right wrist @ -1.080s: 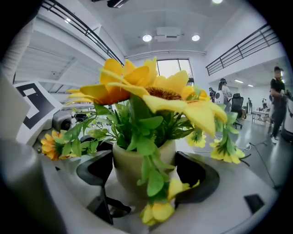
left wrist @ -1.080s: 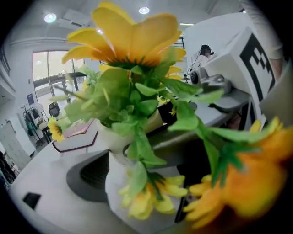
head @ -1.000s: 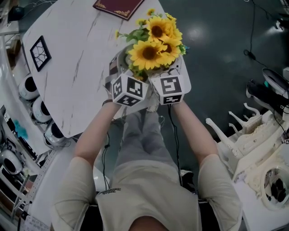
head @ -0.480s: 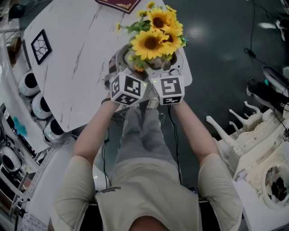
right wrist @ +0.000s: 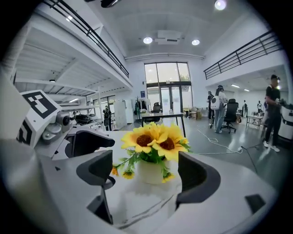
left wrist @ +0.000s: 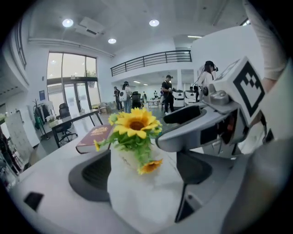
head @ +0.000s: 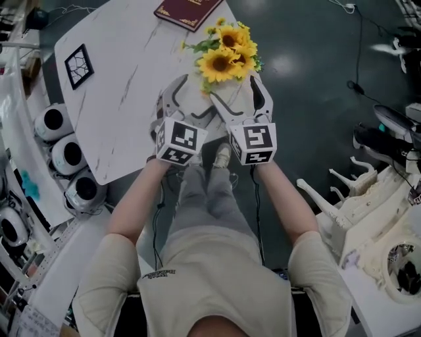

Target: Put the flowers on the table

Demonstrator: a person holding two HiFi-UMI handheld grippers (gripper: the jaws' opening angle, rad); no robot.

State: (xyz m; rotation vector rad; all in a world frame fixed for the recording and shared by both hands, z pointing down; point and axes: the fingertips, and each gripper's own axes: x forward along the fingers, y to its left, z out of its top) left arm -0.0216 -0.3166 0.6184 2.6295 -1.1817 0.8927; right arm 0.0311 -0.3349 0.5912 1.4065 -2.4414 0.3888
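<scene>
Head view: sunflowers [head: 223, 58] stand on marbled table [head: 118, 99].

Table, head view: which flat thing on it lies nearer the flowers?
The dark red book, close to the flowers; the black-framed square lies far left.

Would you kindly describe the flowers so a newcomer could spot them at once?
Start at the white marbled table. Near its edge by the dark floor, close to the red book, stands a white pot of sunflowers, the only yellow thing there.
</scene>
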